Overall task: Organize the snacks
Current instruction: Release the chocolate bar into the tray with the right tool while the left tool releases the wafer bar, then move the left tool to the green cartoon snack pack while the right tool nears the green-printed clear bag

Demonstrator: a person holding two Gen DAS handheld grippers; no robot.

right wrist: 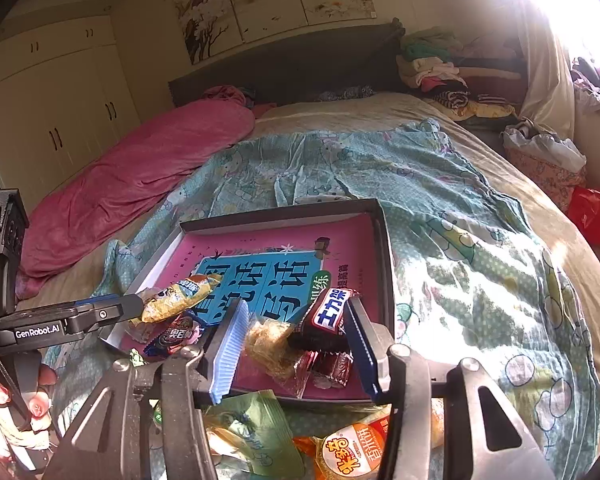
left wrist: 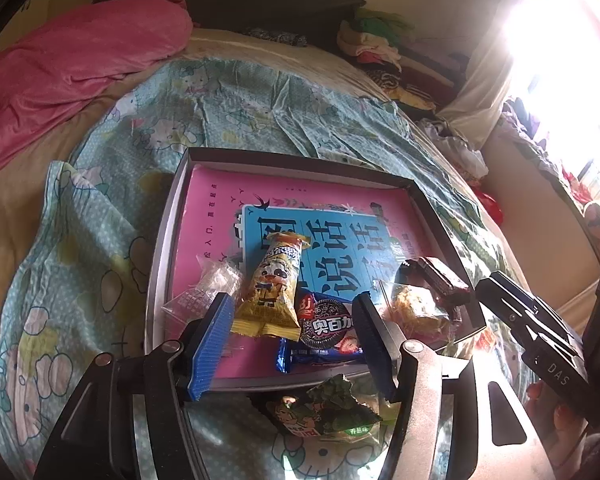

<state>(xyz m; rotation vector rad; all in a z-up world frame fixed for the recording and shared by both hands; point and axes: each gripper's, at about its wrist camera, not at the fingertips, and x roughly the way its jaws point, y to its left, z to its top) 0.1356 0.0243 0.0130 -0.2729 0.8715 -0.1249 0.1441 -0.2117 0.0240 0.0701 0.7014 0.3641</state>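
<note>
A shallow dark-rimmed box (left wrist: 300, 160) (right wrist: 280, 212) with a pink and blue book cover in its bottom lies on the bed. My left gripper (left wrist: 296, 320) is open over the box's near edge. A yellow panda snack pack (left wrist: 270, 292) and a blue cookie pack (left wrist: 324, 332) lie flat between its fingers, not pressed. A clear-wrapped candy (left wrist: 212, 284) sits beside its left finger. My right gripper (right wrist: 296, 336) is open too, with a clear-wrapped pastry (right wrist: 272, 340) and a dark chocolate bar (right wrist: 328, 320) lying in the box between its pads.
A green snack pack (left wrist: 328, 412) (right wrist: 252, 432) and an orange rice-cracker pack (right wrist: 352, 456) lie on the cartoon-print quilt (right wrist: 440, 200) in front of the box. A pink blanket (right wrist: 140, 176) lies at the left and piled clothes (right wrist: 432, 64) by the headboard.
</note>
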